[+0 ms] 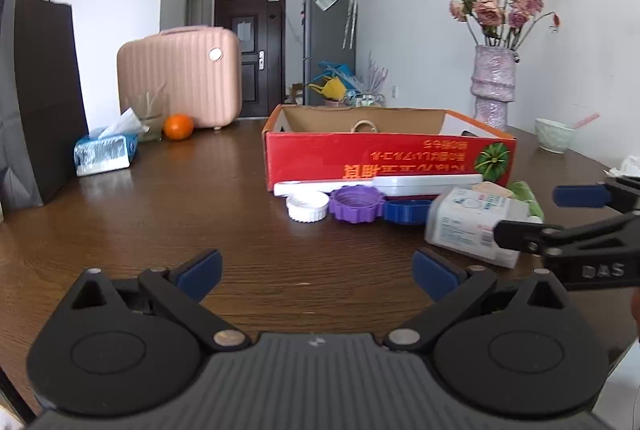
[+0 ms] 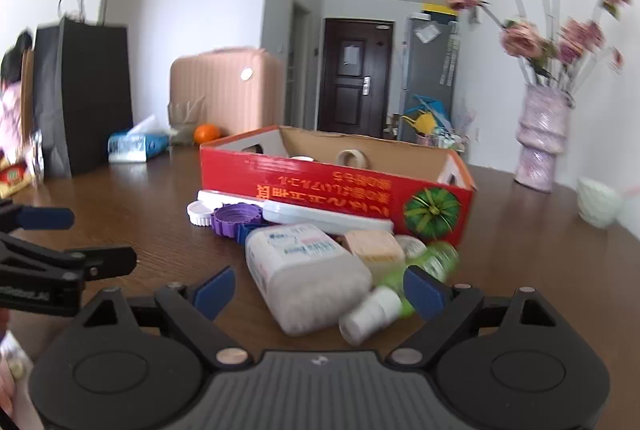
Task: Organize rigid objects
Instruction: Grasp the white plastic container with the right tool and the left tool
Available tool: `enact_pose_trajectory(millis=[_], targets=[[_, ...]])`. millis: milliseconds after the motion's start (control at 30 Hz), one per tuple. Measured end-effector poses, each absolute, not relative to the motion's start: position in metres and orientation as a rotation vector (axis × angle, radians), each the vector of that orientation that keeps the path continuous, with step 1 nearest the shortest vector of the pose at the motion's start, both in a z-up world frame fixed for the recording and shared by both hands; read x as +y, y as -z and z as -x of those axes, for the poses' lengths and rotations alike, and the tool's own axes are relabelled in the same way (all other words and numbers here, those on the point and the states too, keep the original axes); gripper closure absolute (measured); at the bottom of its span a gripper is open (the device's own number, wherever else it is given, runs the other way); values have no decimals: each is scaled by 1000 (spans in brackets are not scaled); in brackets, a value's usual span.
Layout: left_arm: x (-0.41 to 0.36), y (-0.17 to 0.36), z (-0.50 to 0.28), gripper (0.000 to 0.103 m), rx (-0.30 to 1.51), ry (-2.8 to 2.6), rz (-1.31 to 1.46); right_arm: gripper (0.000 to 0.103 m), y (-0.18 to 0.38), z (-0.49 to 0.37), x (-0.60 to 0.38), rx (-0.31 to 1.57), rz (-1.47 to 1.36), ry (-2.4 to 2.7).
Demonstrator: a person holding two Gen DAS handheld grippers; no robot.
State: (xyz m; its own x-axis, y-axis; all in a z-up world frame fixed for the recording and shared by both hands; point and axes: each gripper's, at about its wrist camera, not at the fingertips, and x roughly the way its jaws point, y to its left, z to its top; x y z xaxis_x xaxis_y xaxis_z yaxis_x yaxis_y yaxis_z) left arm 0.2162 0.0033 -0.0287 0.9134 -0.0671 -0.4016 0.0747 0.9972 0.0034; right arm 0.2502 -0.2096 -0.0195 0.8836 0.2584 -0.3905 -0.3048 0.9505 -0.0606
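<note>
A red cardboard box stands open-topped on the dark wooden table, with a tape roll inside. Along its front lie a white cap, a purple cap, a blue cap and a flat white case. A white plastic jar and a green bottle with a white cap lie on their sides between the fingers of my right gripper, which stands open with its pads off them. My left gripper is open over bare table, short of the caps.
A black paper bag, a tissue pack, an orange and a pink suitcase stand at the back left. A vase of dried flowers and a pale bowl stand at the right.
</note>
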Motion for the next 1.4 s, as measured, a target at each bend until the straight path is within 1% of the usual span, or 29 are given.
enact_pose_trajectory(millis=[67,100,133,233,300,467,500,567,633,667,733,800,867,900,967,1033,1067,1133,1167,1200,1267,1400], targets=[[7,30,-219,0,420,72,-11,14,22,-266,-202,411,141,-291],[9,31,-219,0,422,70,-12,24,24,-274,-200,432,138,-297],[10,32,-219,0,422,67,-13,28,25,-280,-199,452,130,-303],[13,33,-218,0,419,75,-6,29,29,-281,-197,452,119,-311],[14,31,-219,0,418,84,9,34,28,-271,-193,453,140,-336],[10,27,-216,0,418,169,84,33,27,-228,-187,428,216,-549],[8,27,-217,1,427,188,95,31,27,-223,-187,417,232,-541],[1,27,-219,9,437,213,102,27,26,-219,-194,415,228,-474],[-6,27,-221,23,446,239,98,27,25,-222,-205,432,177,-407],[-9,27,-223,25,452,257,106,28,24,-223,-213,436,139,-381],[-13,28,-229,29,481,296,139,36,22,-226,-228,446,59,-353],[-15,29,-235,32,510,331,191,54,20,-229,-244,453,-50,-362],[-15,30,-241,33,525,354,232,58,22,-235,-255,470,-181,-400],[-15,31,-244,33,533,358,252,58,24,-239,-258,478,-234,-418],[-13,32,-249,38,549,371,293,58,29,-246,-258,503,-305,-415],[-10,34,-253,47,561,385,345,59,33,-252,-258,513,-356,-414],[-8,35,-255,49,569,398,370,59,36,-254,-258,522,-386,-416],[-6,36,-258,58,574,424,409,59,41,-261,-257,550,-449,-439],[-5,37,-259,60,576,434,425,57,44,-264,-257,571,-488,-456],[-4,38,-259,65,577,447,440,57,46,-266,-257,582,-514,-457],[-5,38,-257,67,583,449,462,58,47,-266,-256,578,-514,-460],[-9,35,-238,67,553,428,416,67,46,-255,-255,563,-507,-463]])
